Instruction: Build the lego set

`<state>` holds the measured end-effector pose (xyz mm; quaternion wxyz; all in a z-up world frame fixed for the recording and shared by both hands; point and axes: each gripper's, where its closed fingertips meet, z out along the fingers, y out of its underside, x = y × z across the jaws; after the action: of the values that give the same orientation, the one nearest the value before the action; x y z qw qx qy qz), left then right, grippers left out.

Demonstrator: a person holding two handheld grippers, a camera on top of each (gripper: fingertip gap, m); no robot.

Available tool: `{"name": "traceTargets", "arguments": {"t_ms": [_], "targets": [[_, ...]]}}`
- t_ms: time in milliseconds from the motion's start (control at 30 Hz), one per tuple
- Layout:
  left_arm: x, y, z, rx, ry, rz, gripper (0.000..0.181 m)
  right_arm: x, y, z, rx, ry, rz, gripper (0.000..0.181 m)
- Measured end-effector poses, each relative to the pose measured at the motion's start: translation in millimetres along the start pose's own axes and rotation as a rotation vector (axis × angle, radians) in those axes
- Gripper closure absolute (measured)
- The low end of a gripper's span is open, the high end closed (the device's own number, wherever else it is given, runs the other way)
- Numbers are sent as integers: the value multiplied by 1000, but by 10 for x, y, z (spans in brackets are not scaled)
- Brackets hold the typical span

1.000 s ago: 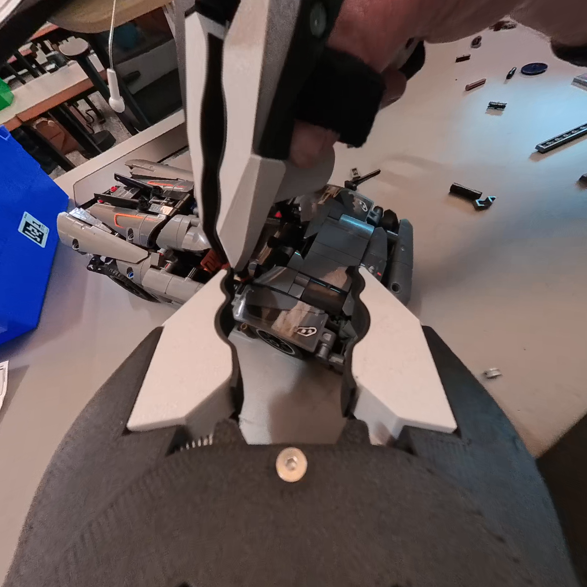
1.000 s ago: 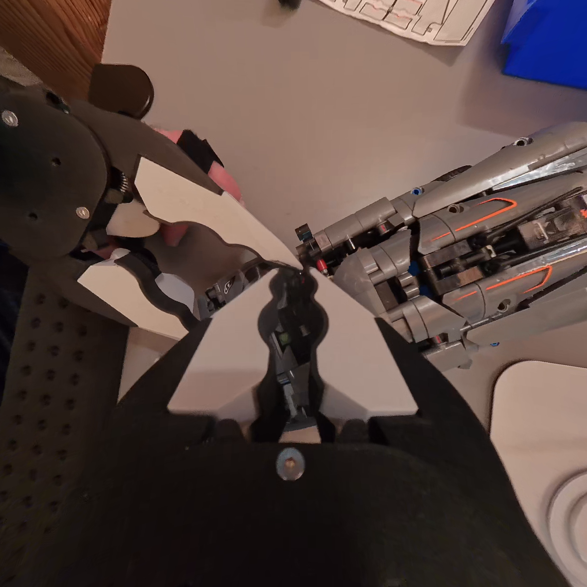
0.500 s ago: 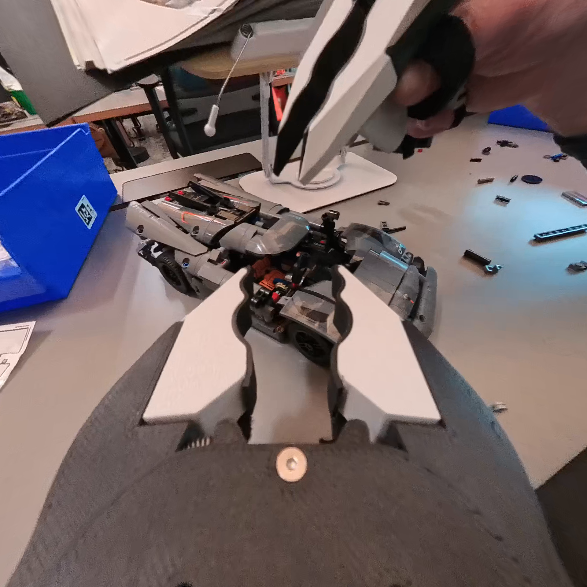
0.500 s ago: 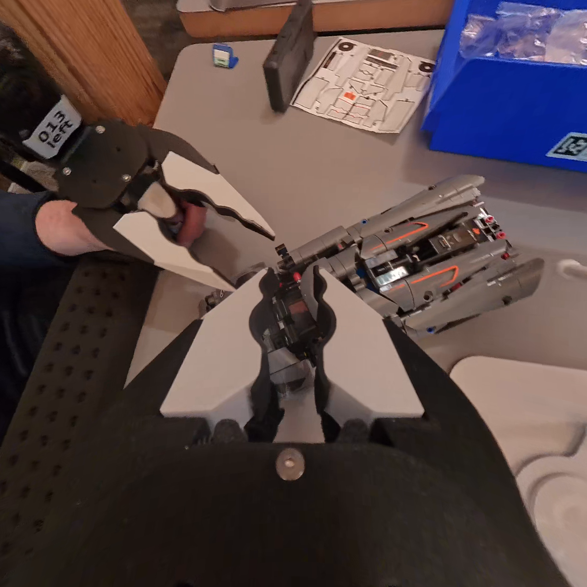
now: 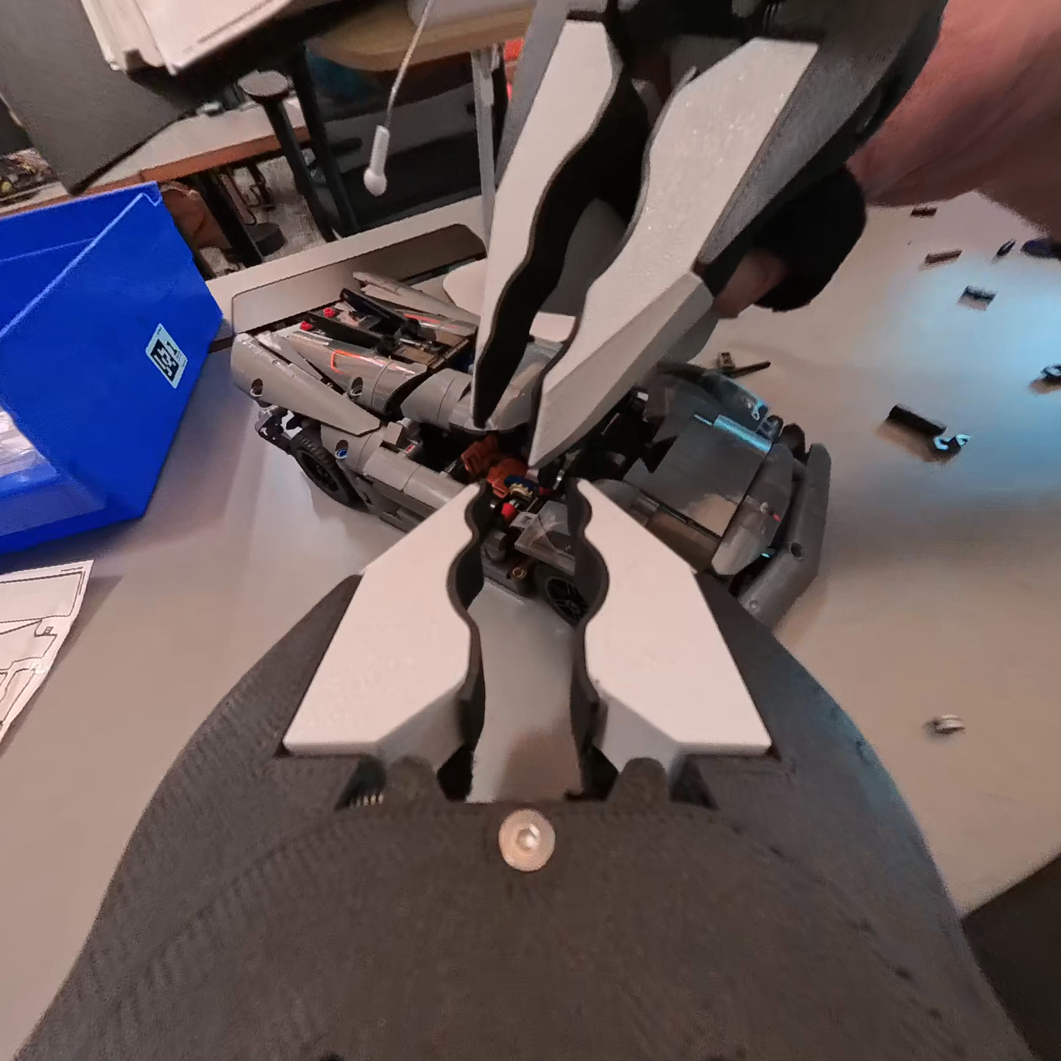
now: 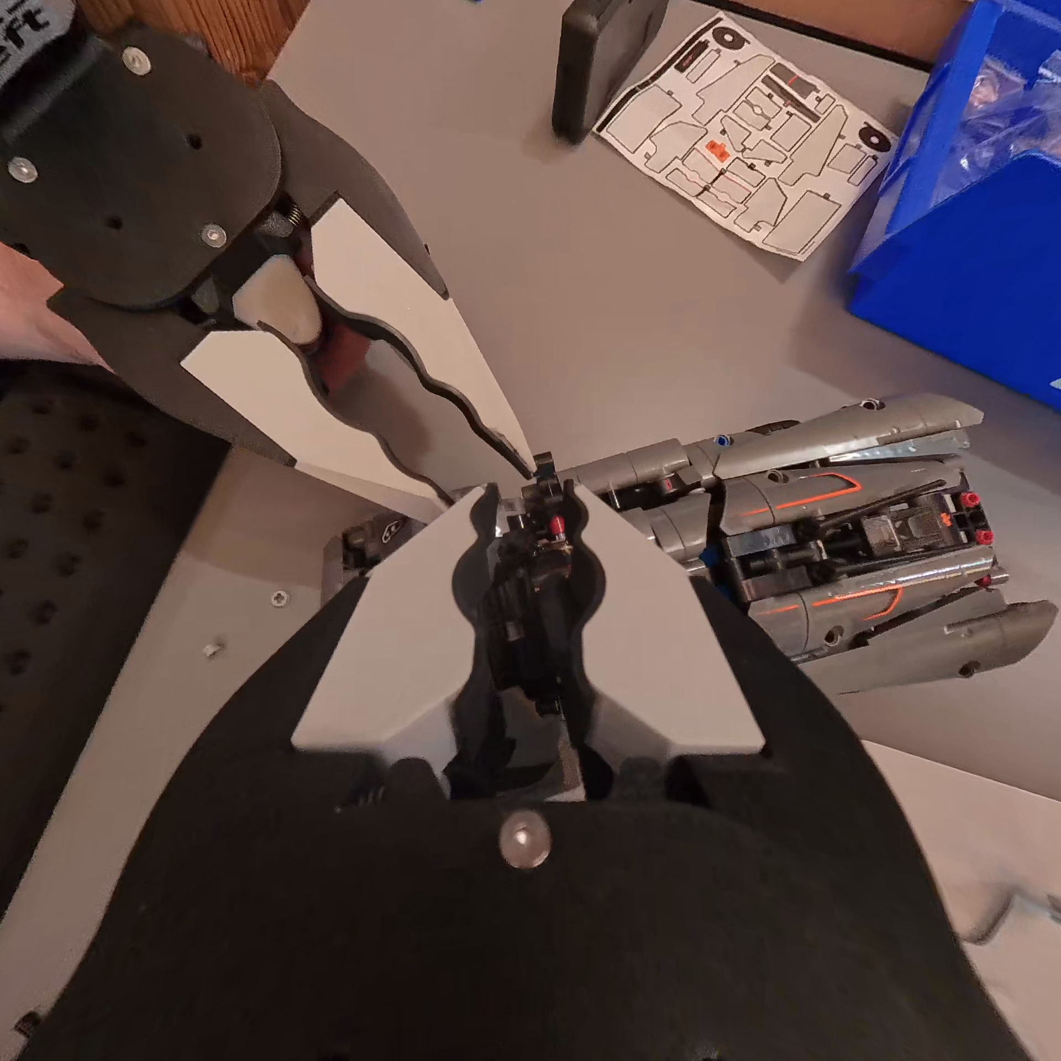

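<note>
A grey lego car (image 5: 717, 488) with orange stripes lies on the grey table; the right wrist view shows its rear half (image 6: 804, 545). My left gripper (image 5: 528, 491) is open, its tips at the car's open cockpit, where red and brown parts show. It enters the right wrist view (image 6: 488, 485) from the upper left, one tip touching a black part of the car. My right gripper (image 6: 531, 494) is open, with the car's black middle section between its fingers. It comes down from above in the left wrist view (image 5: 511, 442), tips just over the cockpit.
A blue bin (image 5: 86, 344) stands left of the car and a sticker sheet (image 6: 746, 132) lies near it. Loose dark pieces (image 5: 913, 425) are scattered on the table to the right. A white stand base (image 6: 976, 861) sits behind the car. A black perforated mat (image 6: 86, 574) lines the table's near edge. The tips of both grippers are at nearly the same place.
Both grippers lifted away from the car, then came back to its cockpit. The right gripper has opened wider than a second ago; the left gripper's gap is narrower.
</note>
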<state>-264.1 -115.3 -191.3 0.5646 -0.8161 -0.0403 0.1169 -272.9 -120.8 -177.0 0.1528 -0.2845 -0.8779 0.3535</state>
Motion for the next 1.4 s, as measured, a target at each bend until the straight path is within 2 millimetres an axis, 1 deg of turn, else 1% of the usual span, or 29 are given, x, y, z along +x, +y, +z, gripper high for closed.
{"name": "traceTargets", "arguments": {"t_ms": [67, 233, 300, 367, 467, 567, 767, 833, 1033, 1133, 1367, 1400], "targets": [[17, 22, 21, -18, -3, 21, 157, -41, 35, 10, -14, -28, -7, 162], [20, 56, 43, -44, -11, 37, 157, -24, 191, 31, -84, -28, -33, 166], [23, 61, 52, -48, -17, 46, 159, -16, 201, 22, -82, -32, -32, 168], [20, 64, 53, -49, -13, 39, 160, -20, 194, 29, -67, -42, -27, 174], [31, 65, 56, -51, -13, 49, 162, -3, 188, 35, -60, -42, -11, 174], [51, 64, 58, -50, -10, 63, 164, 9, 190, 38, -57, -51, 28, 174], [89, 60, 71, -50, 10, 64, 166, 80, 206, 43, -52, -69, 178, 176], [112, 60, 82, -52, 17, 72, 169, 87, 216, 38, -58, -75, 195, 176], [136, 56, 93, -52, 27, 72, 170, 92, 210, 44, -89, -67, 167, 176], [181, 55, 103, -53, 46, 84, 170, 107, 206, 48, -115, -56, 153, 176], [184, 60, 109, -57, 40, 90, 170, 118, 207, 56, -217, -31, 101, 175], [197, 58, 110, -56, 46, 95, 173, 120, 203, 62, -230, -25, 88, 175]]}}
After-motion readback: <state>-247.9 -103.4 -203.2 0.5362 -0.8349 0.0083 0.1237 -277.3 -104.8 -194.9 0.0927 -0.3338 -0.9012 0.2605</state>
